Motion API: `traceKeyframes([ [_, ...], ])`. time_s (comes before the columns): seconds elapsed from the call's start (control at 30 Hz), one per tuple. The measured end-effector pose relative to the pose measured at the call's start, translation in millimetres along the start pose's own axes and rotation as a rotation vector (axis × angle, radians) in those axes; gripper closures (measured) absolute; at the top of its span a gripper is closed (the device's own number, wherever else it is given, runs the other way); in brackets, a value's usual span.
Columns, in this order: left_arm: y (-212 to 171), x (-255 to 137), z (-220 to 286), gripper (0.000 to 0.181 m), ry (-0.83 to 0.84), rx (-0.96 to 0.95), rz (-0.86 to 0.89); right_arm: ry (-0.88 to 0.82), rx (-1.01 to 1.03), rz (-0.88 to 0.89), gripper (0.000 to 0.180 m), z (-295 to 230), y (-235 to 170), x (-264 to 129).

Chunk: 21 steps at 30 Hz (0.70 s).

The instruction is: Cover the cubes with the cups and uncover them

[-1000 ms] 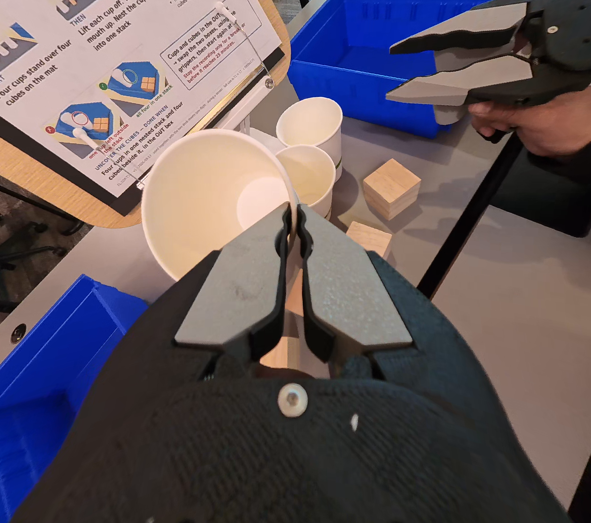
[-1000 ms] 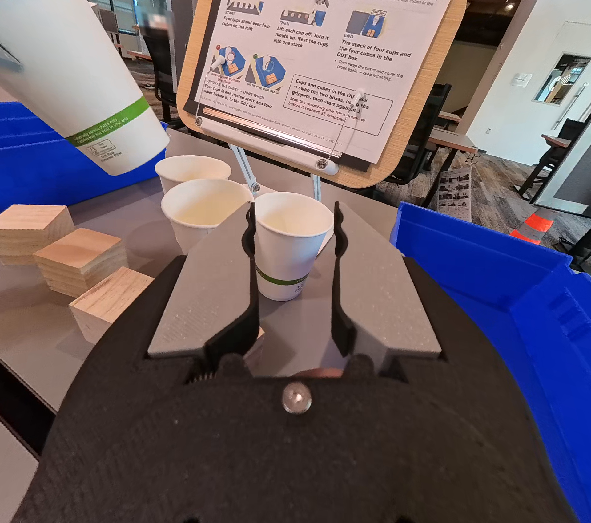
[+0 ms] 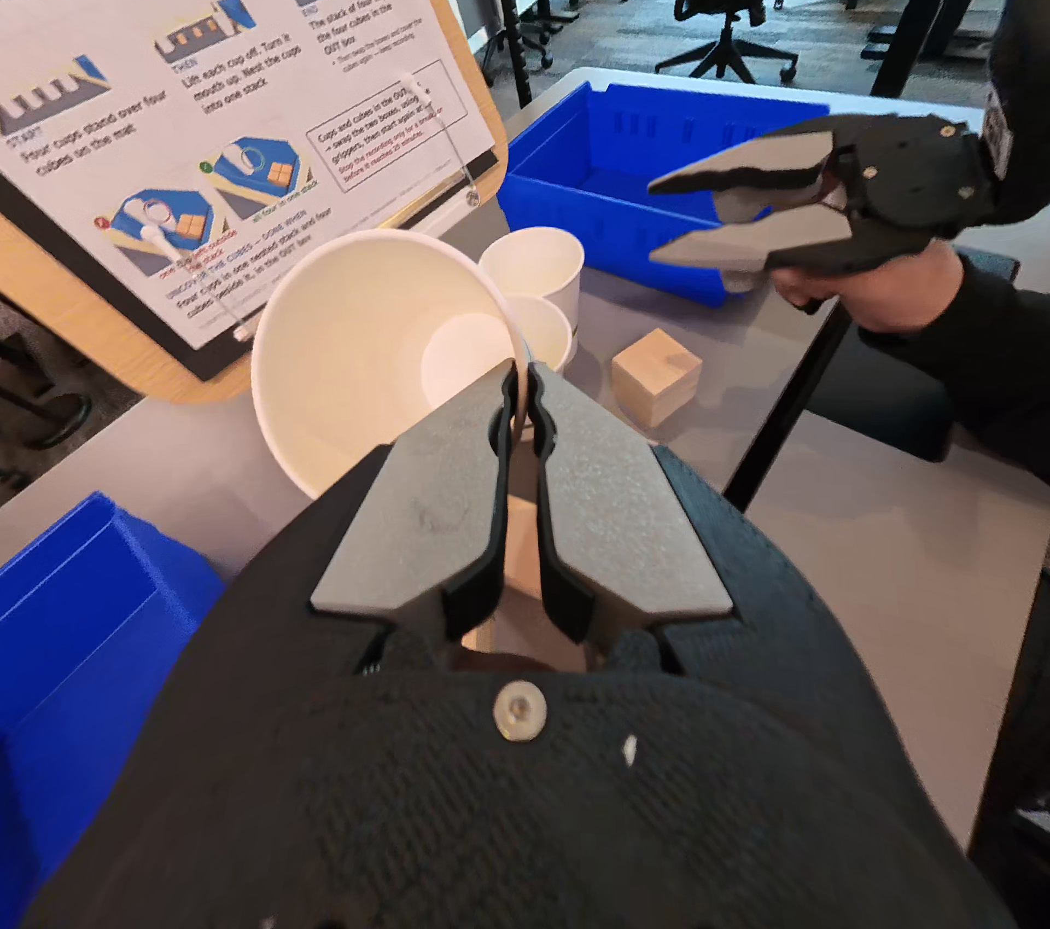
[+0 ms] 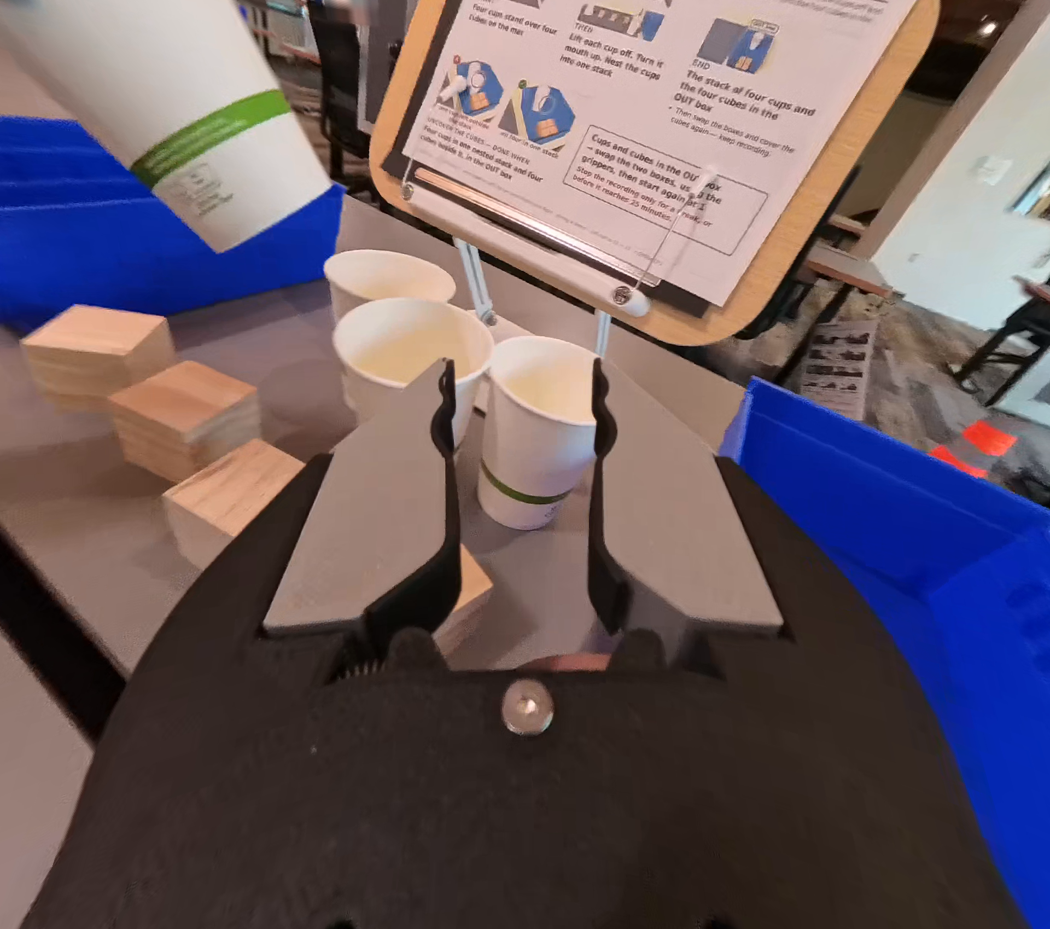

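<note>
Cups first: my left hand-held gripper (image 3: 521, 379) is clamped on the rim of a white paper cup (image 3: 363, 350), one finger inside the rim and one outside, and the cup hangs tilted in the air with its mouth turned toward my camera. From the right wrist view I see that same cup (image 4: 170, 77) high on the left, slanted, with a green band near its base. Below my left fingers I catch a bit of pale wood, but I cannot tell how much of a cube it is. My right hand-held gripper (image 4: 520, 390) stands with its jaws parted and nothing between them, hovering above the grey desk (image 4: 295, 390); a person's hand (image 3: 869, 293) holds it off to the right in the left wrist view. Just past its fingertips an upright cup with a green band (image 4: 534, 447) stands on the desk, with a second upright cup (image 4: 409, 356) just beside it to the left and a third upright cup (image 4: 386, 276) behind that one. To the left, three wooden cubes (image 4: 187, 413) sit uncovered in a close row on the desk, and a fourth cube (image 4: 471, 589) shows partly under my right fingers. Beyond the cups stands a wooden board with a printed instruction sheet (image 4: 625, 77), and blue bins (image 4: 886, 492) flank the desk on both sides.
</note>
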<state>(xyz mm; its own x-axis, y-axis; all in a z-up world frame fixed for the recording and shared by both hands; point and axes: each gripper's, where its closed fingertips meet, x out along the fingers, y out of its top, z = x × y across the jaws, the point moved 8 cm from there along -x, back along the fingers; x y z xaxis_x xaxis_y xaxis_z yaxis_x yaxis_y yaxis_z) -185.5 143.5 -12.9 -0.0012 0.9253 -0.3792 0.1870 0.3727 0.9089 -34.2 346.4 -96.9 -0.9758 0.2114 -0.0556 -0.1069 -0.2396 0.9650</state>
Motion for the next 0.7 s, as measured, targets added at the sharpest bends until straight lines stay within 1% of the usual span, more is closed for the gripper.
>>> traceKeyframes([
  [0.03, -3.2, -3.9, -1.8, 0.181, 0.006, -0.003, -0.010, 0.020, 0.031, -0.001, 0.134, -0.5, 2.2, -0.2],
  [0.1, -9.0, -10.6, -4.1, 0.181, 0.012, -0.009, -0.017, 0.112, 0.055, -0.008, 0.133, -13.2, 14.2, -1.6],
  [0.17, -13.9, -15.5, -4.9, 0.181, 0.015, -0.020, -0.014, 0.170, -0.016, -0.027, 0.133, -30.9, 31.9, -3.0],
  [0.27, -19.9, -20.4, -3.4, 0.181, 0.002, -0.051, 0.001, 0.114, -0.112, -0.076, 0.126, -33.1, 65.0, 0.1],
  [0.37, -23.8, -27.8, 0.4, 0.181, -0.003, -0.050, 0.006, 0.024, -0.117, -0.115, 0.128, -8.0, 90.0, 3.3],
  [0.43, -25.8, -34.6, 2.0, 0.181, 0.001, -0.037, 0.007, -0.005, -0.093, -0.178, 0.130, 9.1, 88.0, 6.3],
  [0.5, -28.0, -41.1, 2.5, 0.181, -0.001, -0.036, 0.010, 0.029, -0.049, -0.271, 0.133, 12.8, 74.0, 9.2],
  [0.6, -33.3, -46.1, 1.4, 0.181, 0.000, -0.041, 0.008, 0.116, -0.048, -0.337, 0.140, -12.3, 55.7, 13.3],
  [0.7, -39.2, -46.6, 1.1, 0.181, 0.000, -0.054, -0.001, 0.188, -0.140, -0.377, 0.151, -47.7, 46.6, 19.6],
])
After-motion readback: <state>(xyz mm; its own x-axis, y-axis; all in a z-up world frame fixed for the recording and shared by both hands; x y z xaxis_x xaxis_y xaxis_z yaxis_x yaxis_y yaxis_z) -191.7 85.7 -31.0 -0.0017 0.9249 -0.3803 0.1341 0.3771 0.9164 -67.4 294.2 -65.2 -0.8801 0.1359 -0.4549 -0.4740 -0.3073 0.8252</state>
